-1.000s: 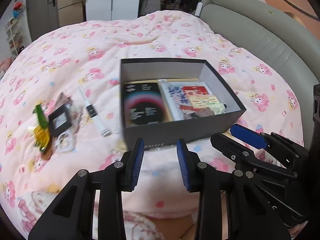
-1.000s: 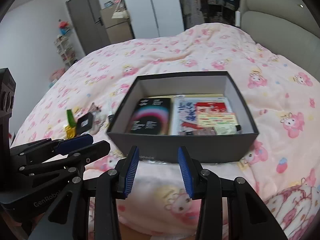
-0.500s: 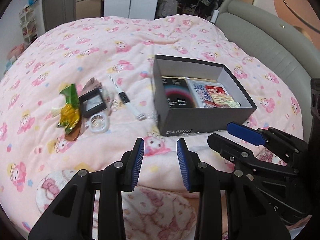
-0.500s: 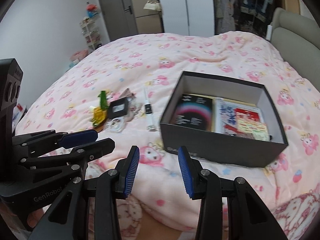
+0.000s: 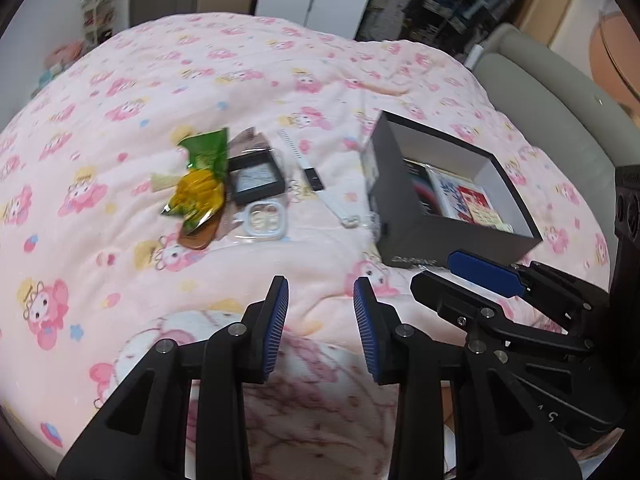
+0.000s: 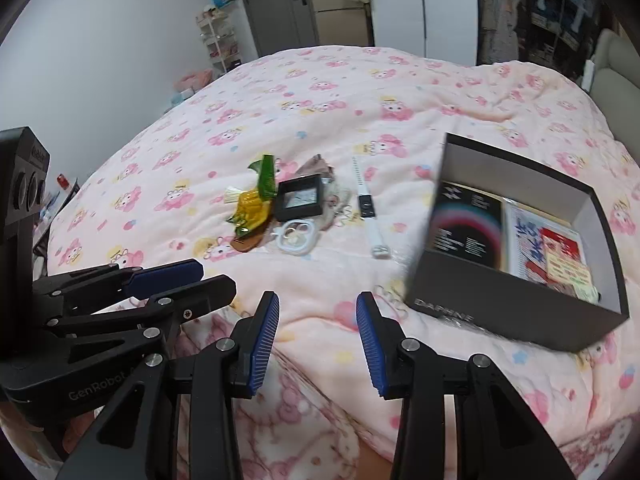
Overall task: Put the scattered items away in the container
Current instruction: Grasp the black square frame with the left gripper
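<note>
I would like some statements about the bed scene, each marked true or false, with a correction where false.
1. The dark box is open and already holds printed items. True.
2. The white watch lies inside the box. False: it lies on the blanket, between the box and the small pile.
3. The left gripper holds the green and yellow wrapper. False: nothing is between its jaws; the wrapper lies on the blanket.
4. The small black case lies beside the wrapper. True.
5. The right gripper holds nothing. True.
</note>
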`<state>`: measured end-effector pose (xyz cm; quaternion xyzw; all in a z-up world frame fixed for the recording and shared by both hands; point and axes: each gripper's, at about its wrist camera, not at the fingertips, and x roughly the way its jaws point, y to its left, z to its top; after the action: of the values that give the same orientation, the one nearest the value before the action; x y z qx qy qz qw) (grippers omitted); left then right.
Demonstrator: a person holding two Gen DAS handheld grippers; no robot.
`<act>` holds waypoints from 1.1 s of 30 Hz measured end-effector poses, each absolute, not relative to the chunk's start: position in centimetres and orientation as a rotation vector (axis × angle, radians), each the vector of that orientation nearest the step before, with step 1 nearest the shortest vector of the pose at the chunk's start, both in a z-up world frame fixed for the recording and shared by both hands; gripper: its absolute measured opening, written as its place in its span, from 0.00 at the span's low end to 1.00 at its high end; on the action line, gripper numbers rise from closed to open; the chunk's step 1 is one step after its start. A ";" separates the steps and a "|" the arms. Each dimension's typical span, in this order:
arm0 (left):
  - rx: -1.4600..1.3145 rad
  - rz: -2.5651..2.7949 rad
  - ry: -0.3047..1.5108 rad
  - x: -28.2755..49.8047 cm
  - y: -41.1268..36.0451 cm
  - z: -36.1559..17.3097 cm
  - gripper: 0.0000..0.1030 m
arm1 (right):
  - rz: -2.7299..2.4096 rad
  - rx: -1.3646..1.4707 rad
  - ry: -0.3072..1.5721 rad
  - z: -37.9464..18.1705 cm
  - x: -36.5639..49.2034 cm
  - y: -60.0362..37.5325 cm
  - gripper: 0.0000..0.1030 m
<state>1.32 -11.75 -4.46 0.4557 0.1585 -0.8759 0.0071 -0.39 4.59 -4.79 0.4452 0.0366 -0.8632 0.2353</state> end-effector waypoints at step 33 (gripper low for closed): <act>1.563 -2.230 1.218 -15.9 -24.2 -18.2 0.26 | -2.196 1.453 0.030 -16.1 -19.3 -4.5 0.35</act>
<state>-15.88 -24.23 -18.16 0.5224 0.4070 -0.7451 0.0792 -19.32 -4.51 -16.11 0.5340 0.0111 -0.8071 0.2515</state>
